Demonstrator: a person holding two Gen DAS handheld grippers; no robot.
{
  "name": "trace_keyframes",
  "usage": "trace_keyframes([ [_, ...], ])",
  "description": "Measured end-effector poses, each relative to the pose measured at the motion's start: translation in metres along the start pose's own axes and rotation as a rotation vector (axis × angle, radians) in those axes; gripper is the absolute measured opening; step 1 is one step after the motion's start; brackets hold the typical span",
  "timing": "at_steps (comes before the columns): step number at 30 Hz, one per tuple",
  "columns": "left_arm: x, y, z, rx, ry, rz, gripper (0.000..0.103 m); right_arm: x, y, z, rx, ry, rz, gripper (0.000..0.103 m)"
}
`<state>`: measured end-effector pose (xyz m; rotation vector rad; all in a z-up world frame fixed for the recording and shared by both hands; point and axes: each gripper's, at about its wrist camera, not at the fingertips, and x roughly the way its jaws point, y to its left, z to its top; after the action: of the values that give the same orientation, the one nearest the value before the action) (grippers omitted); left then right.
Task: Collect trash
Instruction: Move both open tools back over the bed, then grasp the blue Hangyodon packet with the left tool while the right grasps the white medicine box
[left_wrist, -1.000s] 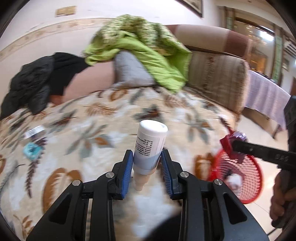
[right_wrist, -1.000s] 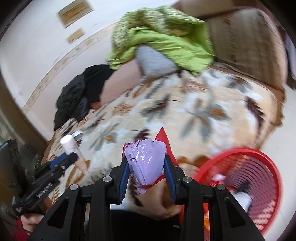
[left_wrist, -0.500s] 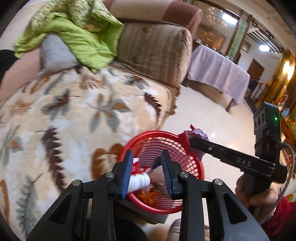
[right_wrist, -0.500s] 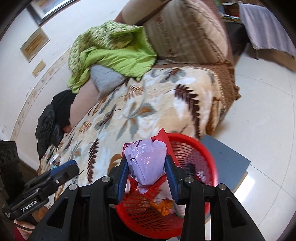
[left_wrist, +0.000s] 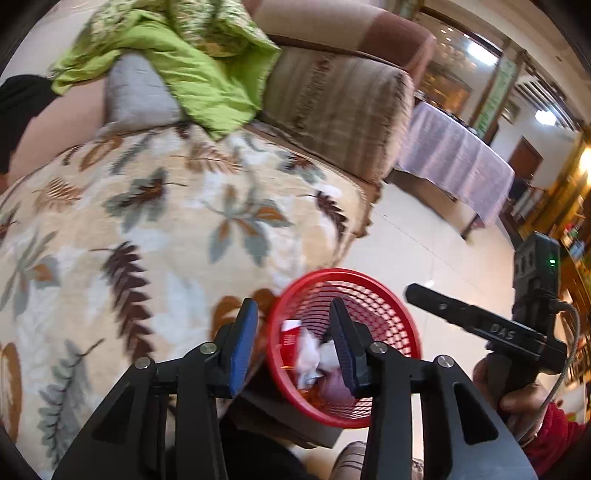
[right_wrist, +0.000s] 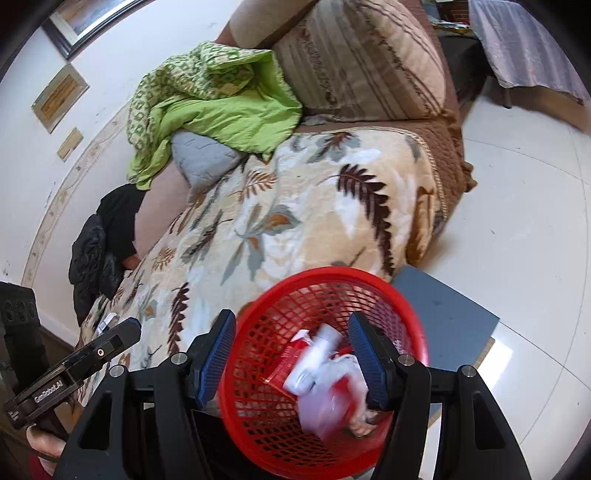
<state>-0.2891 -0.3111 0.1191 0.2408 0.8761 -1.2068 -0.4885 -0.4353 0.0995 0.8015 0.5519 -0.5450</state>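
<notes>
A red mesh basket (left_wrist: 388, 314) (right_wrist: 280, 302) stands on the floor by the bed's edge. It holds white tubes and wrappers (right_wrist: 317, 365), red packaging (right_wrist: 295, 350) and a pale purple bag (left_wrist: 334, 391). My left gripper (left_wrist: 293, 343) is open and empty above the basket's near rim. My right gripper (right_wrist: 293, 354) is open and empty directly over the basket. In the left wrist view the right gripper's fingers (left_wrist: 443, 306) show at the right. In the right wrist view the left gripper (right_wrist: 110, 343) shows at the lower left.
A leaf-patterned blanket (left_wrist: 147, 229) covers the bed. A green quilt (right_wrist: 214, 99), a grey pillow (right_wrist: 203, 155) and black clothes (right_wrist: 99, 251) lie at its far side. A grey board (right_wrist: 450, 314) lies under the basket on the white tile floor (right_wrist: 517, 221). A cloth-covered table (left_wrist: 454, 155) stands beyond.
Both grippers opened over the basket. The white bottle left my left gripper and the purple bag with red wrapper left my right gripper; they now lie in the basket.
</notes>
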Motion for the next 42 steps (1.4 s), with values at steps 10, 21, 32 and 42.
trace_keyframes([
  [10,-0.05,0.088,-0.016,-0.156,-0.065,0.115,0.05,0.035,0.088,-0.005,-0.163,0.067,0.119,0.068],
  [21,-0.127,0.242,-0.055,-0.494,-0.18,0.348,0.062,0.096,0.216,-0.029,-0.374,0.165,0.24,0.068],
  [32,-0.162,0.397,-0.082,-0.859,-0.225,0.627,0.068,0.191,0.334,-0.06,-0.471,0.248,0.318,0.07],
  [42,-0.093,0.466,-0.057,-0.893,-0.079,0.837,0.076,0.223,0.336,-0.077,-0.481,0.285,0.33,0.07],
])
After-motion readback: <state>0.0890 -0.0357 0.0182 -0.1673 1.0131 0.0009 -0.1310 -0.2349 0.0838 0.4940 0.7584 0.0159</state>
